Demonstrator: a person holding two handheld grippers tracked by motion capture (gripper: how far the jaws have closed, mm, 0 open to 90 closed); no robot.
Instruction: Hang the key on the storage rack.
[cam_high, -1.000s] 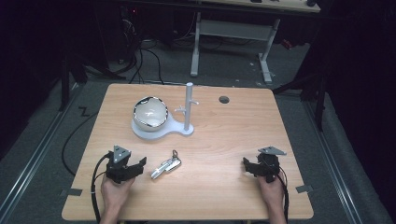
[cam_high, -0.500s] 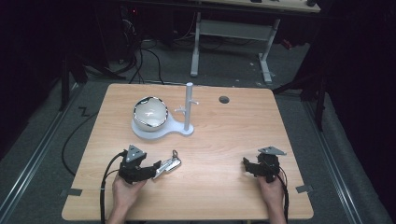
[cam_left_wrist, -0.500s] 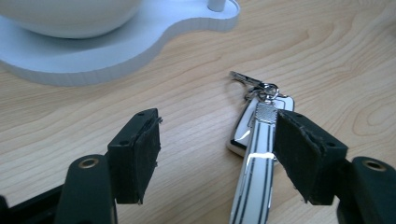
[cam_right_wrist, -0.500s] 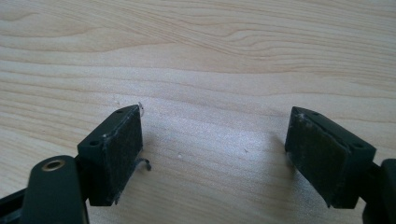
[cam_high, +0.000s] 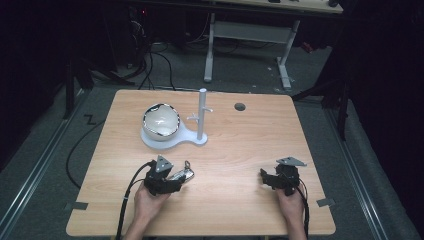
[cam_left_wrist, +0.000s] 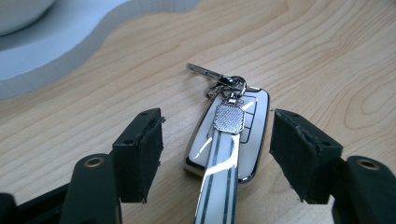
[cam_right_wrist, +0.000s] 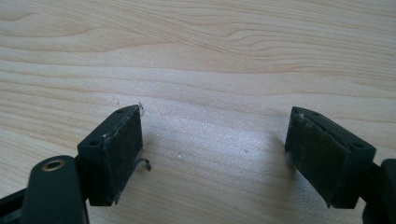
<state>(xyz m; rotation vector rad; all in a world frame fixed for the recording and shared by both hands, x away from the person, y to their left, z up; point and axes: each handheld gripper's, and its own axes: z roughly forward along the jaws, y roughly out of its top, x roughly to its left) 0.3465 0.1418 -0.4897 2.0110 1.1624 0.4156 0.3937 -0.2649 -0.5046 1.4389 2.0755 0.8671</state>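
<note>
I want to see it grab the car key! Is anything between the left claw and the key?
Nothing visible is in the way. The left claw has just been closing a little, with the car key lying on the table between its two pads, and neither pad touches it yet.

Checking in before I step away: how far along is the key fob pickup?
Done: the left gripper straddles the key fob, which lies flat on the table. In hand: its jaws have just been closing, pads not yet touching. Left: gripping and lifting. The right gripper waits open over bare wood.
</note>
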